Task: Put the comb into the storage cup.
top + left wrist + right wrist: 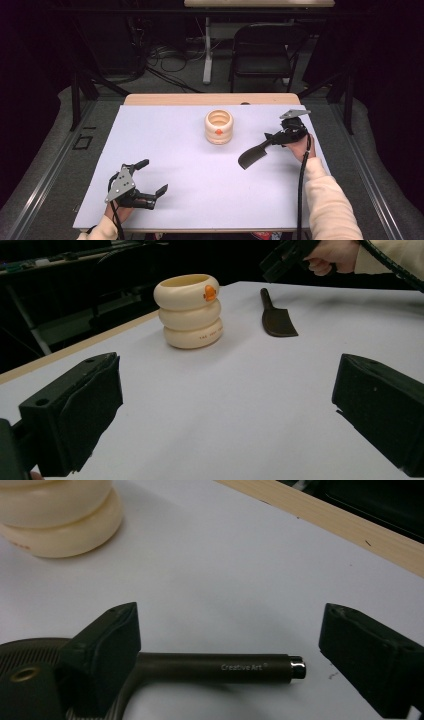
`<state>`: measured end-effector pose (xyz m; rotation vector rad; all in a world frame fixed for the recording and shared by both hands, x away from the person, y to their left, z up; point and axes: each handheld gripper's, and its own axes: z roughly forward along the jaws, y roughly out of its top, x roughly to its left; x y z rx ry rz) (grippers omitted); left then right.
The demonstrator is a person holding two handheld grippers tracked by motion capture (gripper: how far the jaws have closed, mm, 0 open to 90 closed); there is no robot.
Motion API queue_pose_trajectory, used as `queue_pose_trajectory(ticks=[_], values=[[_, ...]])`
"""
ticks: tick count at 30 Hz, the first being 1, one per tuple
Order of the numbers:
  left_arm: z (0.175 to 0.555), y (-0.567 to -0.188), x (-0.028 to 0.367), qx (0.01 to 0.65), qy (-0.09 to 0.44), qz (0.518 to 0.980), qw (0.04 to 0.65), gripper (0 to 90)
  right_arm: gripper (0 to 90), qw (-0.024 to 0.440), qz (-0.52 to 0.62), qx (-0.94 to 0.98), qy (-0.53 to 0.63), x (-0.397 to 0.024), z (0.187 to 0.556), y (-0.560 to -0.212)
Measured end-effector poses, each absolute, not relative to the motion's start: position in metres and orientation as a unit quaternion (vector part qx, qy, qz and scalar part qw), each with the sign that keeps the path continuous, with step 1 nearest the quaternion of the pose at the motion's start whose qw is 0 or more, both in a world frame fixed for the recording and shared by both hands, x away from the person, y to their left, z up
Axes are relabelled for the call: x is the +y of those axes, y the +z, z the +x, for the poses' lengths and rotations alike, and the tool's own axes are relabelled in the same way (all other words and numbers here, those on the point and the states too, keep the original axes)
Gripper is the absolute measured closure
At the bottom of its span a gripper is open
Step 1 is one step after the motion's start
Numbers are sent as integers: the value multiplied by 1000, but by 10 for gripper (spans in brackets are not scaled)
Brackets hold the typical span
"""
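1. nearest the camera, the left gripper (148, 176) rests low at the near left of the worktop (175, 150), its fingers (75, 415) wide apart with nothing between them; it has no part in the work yet.
2. the right gripper (272, 136) is at the spatula (255, 154), which lies flat on the worktop, right of the holder (218, 127) and apart from it.
3. in the right gripper view the spatula's handle (220, 667) lies across the gap between the fingers (107, 650); the fingers stand apart, not pressing on it, so no grasp is made.
4. judged from this: the reach is about done; closing on the handle, lifting, and most likely standing the spatula in the holder are all left.
5. the holder stands upright and looks empty.
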<state>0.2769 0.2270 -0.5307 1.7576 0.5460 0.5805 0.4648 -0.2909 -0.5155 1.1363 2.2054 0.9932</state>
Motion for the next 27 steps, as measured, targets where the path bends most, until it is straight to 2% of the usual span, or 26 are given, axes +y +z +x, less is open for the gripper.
queue_pose_trajectory(ticks=[2, 3, 6, 7, 8, 9, 10, 11, 14, 27], values=[[276, -531, 227, 233, 249, 749, 569, 0, 208, 237, 419, 801, 356, -292, 470, -517], [276, -530, 227, 233, 249, 748, 569, 0, 301, 242, 422, 800, 351, -293, 473, -518], [276, -530, 227, 232, 249, 749, 569, 0, 491, 251, 428, 799, 341, -292, 478, -519], [276, -531, 227, 233, 248, 749, 569, 0, 491, 251, 428, 799, 341, -292, 478, -519], [276, -530, 227, 231, 249, 750, 567, 0, 553, 253, 427, 801, 335, -292, 480, -520], [276, -530, 227, 231, 249, 750, 567, 0, 683, 255, 434, 803, 318, -292, 484, -522], [276, -530, 227, 231, 249, 750, 567, 0, 731, 258, 433, 805, 313, -293, 486, -524], [276, -530, 227, 232, 249, 749, 568, 0, 731, 258, 433, 805, 313, -293, 486, -524], [276, -531, 227, 232, 248, 750, 568, 0, 877, 266, 445, 805, 287, -294, 489, -531], [277, -531, 226, 230, 247, 752, 566, 1, 900, 277, 429, 823, 250, -290, 494, -539]])
